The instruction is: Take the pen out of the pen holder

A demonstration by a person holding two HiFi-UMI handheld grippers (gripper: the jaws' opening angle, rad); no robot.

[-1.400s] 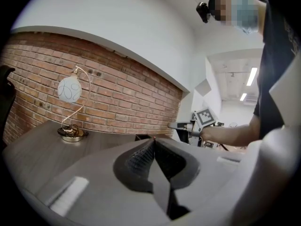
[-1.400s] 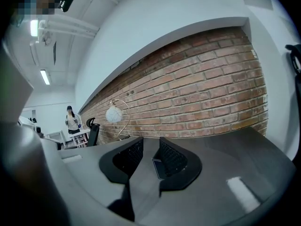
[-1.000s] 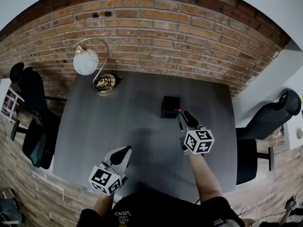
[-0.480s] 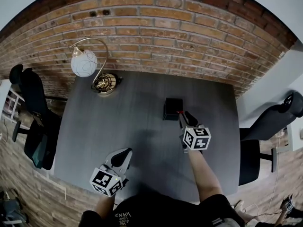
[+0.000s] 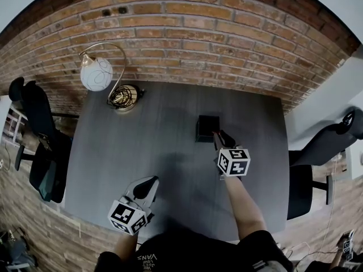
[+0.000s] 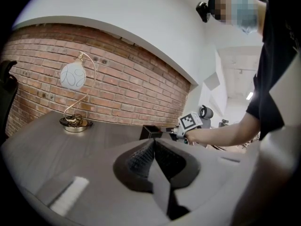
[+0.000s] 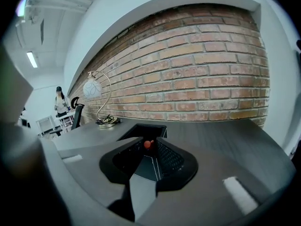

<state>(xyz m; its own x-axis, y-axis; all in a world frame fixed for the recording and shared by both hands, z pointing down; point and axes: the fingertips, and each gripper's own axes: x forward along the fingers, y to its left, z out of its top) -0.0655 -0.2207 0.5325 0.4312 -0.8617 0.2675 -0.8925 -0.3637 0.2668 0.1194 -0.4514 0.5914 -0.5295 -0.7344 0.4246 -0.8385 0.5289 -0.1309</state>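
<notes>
Right gripper [image 5: 222, 141]: your jaws are pinched on the red end of the pen [image 7: 147, 144]. Nothing else sits between them.
Pen: the red end shows right at your jaw tips, just at the near rim of the pen holder [image 7: 150, 125]. The shaft is hidden, so I judge most of it sits inside the box.
Pen holder: 1 black square box, upright on the table [image 5: 153, 146], a little right of the middle. Its open top points up (handy, a straight lift should clear it).
Left gripper [image 6: 153, 144]: jaws together on nothing, held low at the near left, well apart from the holder. Likely parked there so it does not crowd the pull.
Lamp [image 5: 96, 74]: far left corner, well clear of your working line.
Step in hand: grip made, lift not yet done, by my reading.
Next move: draw the pen up along its own line.
Risk: nothing pins the box, so a slanted pull could drag or tip it. Your free left gripper could steady it if needed.
</notes>
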